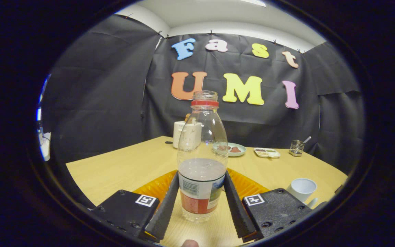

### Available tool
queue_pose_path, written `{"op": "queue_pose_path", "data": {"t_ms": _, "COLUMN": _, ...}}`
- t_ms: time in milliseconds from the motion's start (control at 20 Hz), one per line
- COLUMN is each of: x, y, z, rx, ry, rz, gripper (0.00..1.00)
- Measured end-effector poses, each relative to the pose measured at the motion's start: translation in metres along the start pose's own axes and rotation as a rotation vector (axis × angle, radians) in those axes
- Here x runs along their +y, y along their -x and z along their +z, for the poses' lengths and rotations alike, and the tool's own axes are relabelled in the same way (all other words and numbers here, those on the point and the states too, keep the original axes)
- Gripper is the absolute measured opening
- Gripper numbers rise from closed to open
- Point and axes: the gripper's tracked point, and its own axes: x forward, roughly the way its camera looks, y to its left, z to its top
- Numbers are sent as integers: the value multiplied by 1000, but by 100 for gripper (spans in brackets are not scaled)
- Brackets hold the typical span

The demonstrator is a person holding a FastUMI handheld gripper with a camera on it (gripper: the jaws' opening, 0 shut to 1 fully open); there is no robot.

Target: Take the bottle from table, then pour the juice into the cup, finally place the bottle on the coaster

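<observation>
- While my gripper point(201, 175) is clamped on the bottle point(202, 147), one finger against each side of the label band, I judge the hold good: both fingers meet the plastic at the same height, and the bottle stands straight between them.
- A fingertip point(189, 243) of my own hand shows at the near edge, just behind the fingers.
- The bottle has no cap, only a red ring below the open mouth. The pale juice fills roughly the lower half and tops out just above my fingertips. Any tilt I don't intend could spill it, so I want my wrist level and my motion slow.
- Its wall is thin, clear plastic. I would squeeze only enough to stop it slipping, because a hard pinch could buckle the wall and push the liquid up.
- I cannot tell whether its base rests on the table point(115, 168) or hangs just clear of it.
- The orange ribbed coaster point(149, 187) lies just beyond the bottle, spreading left and right behind my fingers. The bottle looks to be at its near edge rather than on it.
- The white cup point(302, 188) sits near on the right, apart from the coaster. I cannot make out whether it holds juice.
- This scene fits a bottle just gripped for the pour, and equally one gripped after pouring and bound for the coaster.
- At the far side stand a white container point(183, 133), a plate point(233, 149), a small tray point(267, 152) and a glass jar point(296, 147), all well clear of my path.
</observation>
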Motion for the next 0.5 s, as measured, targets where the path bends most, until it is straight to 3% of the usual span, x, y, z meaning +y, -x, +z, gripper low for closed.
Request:
{"op": "queue_pose_path", "data": {"t_ms": 200, "x": 9, "y": 22, "z": 37, "rx": -24, "ry": -18, "rz": 51, "gripper": 78}}
{"op": "queue_pose_path", "data": {"t_ms": 500, "x": 21, "y": 65, "z": 72, "rx": -16, "ry": -186, "rz": 139, "gripper": 78}}
